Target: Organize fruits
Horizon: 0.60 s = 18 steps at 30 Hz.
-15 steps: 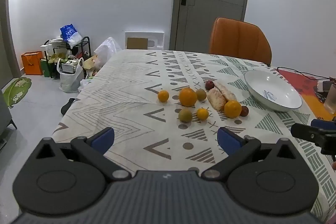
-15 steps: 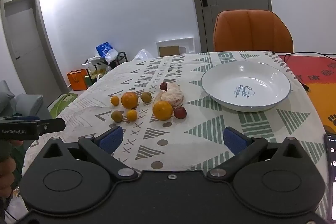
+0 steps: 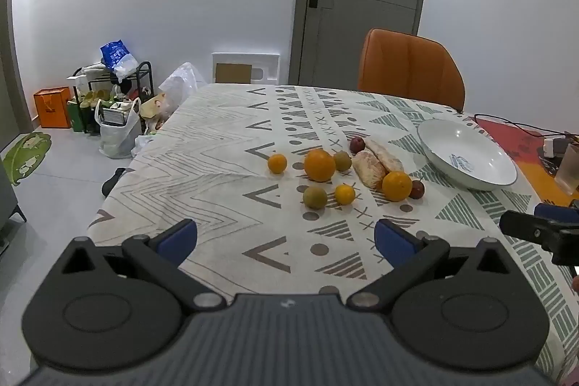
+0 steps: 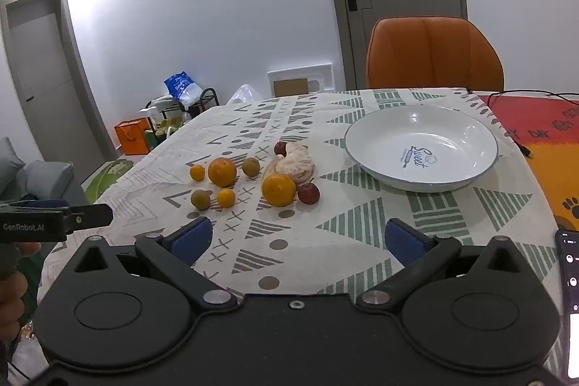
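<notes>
Several fruits lie in a loose cluster on the patterned tablecloth: a large orange (image 3: 319, 165) (image 4: 222, 172), a second orange (image 3: 396, 186) (image 4: 278, 189), small yellow citrus (image 3: 277, 163) (image 4: 226, 197), greenish round fruits (image 3: 315, 197) (image 4: 200, 199), small red fruits (image 3: 416, 189) (image 4: 308, 193) and peeled pomelo pieces (image 3: 369, 168) (image 4: 296, 165). An empty white bowl (image 3: 466, 154) (image 4: 421, 147) stands to their right. My left gripper (image 3: 286, 241) is open and empty, short of the cluster. My right gripper (image 4: 298, 239) is open and empty, near the table's front edge.
An orange chair (image 3: 410, 69) (image 4: 434, 53) stands at the far side of the table. A red-orange mat with a cable (image 4: 535, 129) lies right of the bowl. A phone (image 4: 570, 299) lies at the front right. Bags and a rack (image 3: 108, 96) stand on the floor at the left.
Both grippers have shifted only slightly; the view is almost unchanged. The fruits and bowl have not moved.
</notes>
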Each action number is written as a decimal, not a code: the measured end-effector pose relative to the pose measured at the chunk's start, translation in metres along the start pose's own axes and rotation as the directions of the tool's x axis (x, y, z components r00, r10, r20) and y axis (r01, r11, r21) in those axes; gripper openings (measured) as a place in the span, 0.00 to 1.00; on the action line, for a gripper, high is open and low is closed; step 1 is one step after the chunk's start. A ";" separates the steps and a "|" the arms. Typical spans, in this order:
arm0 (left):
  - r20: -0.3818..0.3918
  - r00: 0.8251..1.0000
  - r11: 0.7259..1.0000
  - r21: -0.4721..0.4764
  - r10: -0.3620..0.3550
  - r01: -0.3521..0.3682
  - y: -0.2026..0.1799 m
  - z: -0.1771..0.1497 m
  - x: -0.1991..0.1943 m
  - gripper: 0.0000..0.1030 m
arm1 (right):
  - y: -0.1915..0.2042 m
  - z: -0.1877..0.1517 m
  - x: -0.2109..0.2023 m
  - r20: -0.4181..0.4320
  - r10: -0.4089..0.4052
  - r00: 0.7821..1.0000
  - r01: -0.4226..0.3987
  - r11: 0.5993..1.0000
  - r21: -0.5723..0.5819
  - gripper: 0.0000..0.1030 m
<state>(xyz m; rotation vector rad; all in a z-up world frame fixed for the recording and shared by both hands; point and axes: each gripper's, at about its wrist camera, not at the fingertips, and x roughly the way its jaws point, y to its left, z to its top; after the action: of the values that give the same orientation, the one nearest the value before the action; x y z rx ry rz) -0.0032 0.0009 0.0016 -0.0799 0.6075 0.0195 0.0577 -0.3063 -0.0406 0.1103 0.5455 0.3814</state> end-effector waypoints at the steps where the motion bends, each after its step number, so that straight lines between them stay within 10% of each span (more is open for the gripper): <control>1: -0.003 1.000 1.000 0.003 0.001 -0.001 -0.004 0.000 0.003 1.00 | 0.000 0.000 0.000 0.000 -0.001 1.000 0.001 1.000 -0.001 1.00; 18: -0.003 1.000 1.000 0.002 -0.003 0.003 -0.004 0.000 0.004 1.00 | 0.002 0.001 0.001 -0.016 0.002 1.000 -0.002 1.000 -0.010 1.00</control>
<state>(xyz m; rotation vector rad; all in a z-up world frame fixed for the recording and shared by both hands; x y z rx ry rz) 0.0003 -0.0028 -0.0010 -0.0792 0.6101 0.0158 0.0581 -0.3042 -0.0400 0.0981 0.5597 0.3871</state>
